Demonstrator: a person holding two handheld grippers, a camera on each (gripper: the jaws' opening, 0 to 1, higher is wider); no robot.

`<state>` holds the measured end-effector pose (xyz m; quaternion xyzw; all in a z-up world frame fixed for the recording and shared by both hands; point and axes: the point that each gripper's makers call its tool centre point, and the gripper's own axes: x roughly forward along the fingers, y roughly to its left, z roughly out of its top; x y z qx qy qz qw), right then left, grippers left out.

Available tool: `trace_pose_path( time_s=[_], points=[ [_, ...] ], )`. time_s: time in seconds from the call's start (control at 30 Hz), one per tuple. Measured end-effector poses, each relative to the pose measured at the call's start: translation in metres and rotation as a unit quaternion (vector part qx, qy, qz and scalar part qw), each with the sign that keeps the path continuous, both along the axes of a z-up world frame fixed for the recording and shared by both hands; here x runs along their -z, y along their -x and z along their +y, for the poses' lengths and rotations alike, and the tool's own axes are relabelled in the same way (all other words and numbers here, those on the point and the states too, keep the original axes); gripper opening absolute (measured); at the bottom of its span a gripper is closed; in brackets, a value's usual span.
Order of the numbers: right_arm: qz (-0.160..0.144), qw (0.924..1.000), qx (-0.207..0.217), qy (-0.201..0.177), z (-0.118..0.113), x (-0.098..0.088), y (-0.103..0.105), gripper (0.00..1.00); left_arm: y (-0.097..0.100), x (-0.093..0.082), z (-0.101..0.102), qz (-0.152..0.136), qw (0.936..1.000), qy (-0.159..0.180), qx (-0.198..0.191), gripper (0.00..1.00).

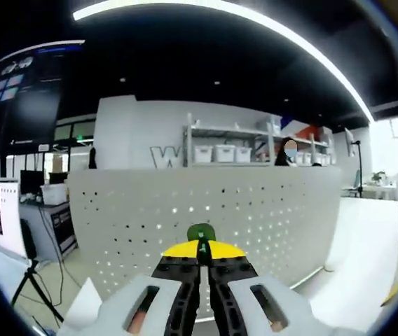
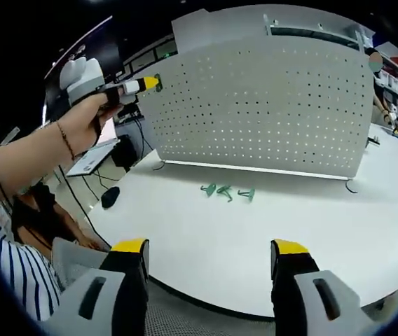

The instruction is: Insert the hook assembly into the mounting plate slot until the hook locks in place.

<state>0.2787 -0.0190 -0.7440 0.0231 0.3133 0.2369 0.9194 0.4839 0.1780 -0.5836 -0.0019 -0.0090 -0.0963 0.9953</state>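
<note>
A white perforated mounting plate (image 1: pixel 206 217) (image 2: pixel 269 105) stands upright on the white table (image 2: pixel 255 238). In the left gripper view my left gripper (image 1: pixel 200 253) is shut on a green hook (image 1: pixel 201 233), held just in front of the plate. The right gripper view shows that same left gripper (image 2: pixel 148 85), in a person's hand, near the plate's upper left corner with the green hook (image 2: pixel 158 82) at its tips. My right gripper (image 2: pixel 210 255) is open and low, over the table's near edge. Three more green hooks (image 2: pixel 225 191) lie on the table before the plate.
A person's arm with a striped sleeve (image 2: pixel 13 259) fills the left of the right gripper view. Shelves with white bins (image 1: pixel 223 152) stand behind the plate. A monitor cart (image 1: pixel 3 217) and a tripod (image 1: pixel 34 287) stand left of the table.
</note>
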Motion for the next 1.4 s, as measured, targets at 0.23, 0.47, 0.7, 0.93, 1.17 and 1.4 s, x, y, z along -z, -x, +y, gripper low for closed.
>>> trace_pose_path(
  time_s=[0.23,0.47,0.7,0.93,1.17,1.4],
  points=[
    [0.002,1.0,0.004,-0.003,-0.002,0.001,0.0,0.67,-0.023,-0.014,-0.005,-0.018,0.9998,-0.009,-0.001,0.02],
    [0.002,0.9999,0.013,-0.007,-0.008,0.001,-0.001,0.66,-0.038,-0.013,-0.007,-0.021,0.9996,-0.016,-0.004,0.02],
    [0.011,0.9997,0.022,-0.004,-0.015,0.007,0.002,0.66,-0.047,-0.013,-0.009,-0.023,0.9996,-0.008,-0.014,0.02],
    [0.015,0.9995,0.027,-0.005,-0.017,0.009,0.003,0.66,-0.065,-0.016,-0.004,-0.022,0.9993,-0.004,-0.03,0.02],
    [0.021,0.9993,0.03,-0.007,-0.019,0.012,0.005,0.66,-0.078,-0.023,0.001,-0.033,0.9986,-0.003,-0.042,0.02],
    [0.025,0.9991,0.032,-0.011,-0.019,0.013,0.002,0.66,-0.085,-0.027,0.002,-0.044,0.9979,-0.006,-0.046,0.02]
  ],
)
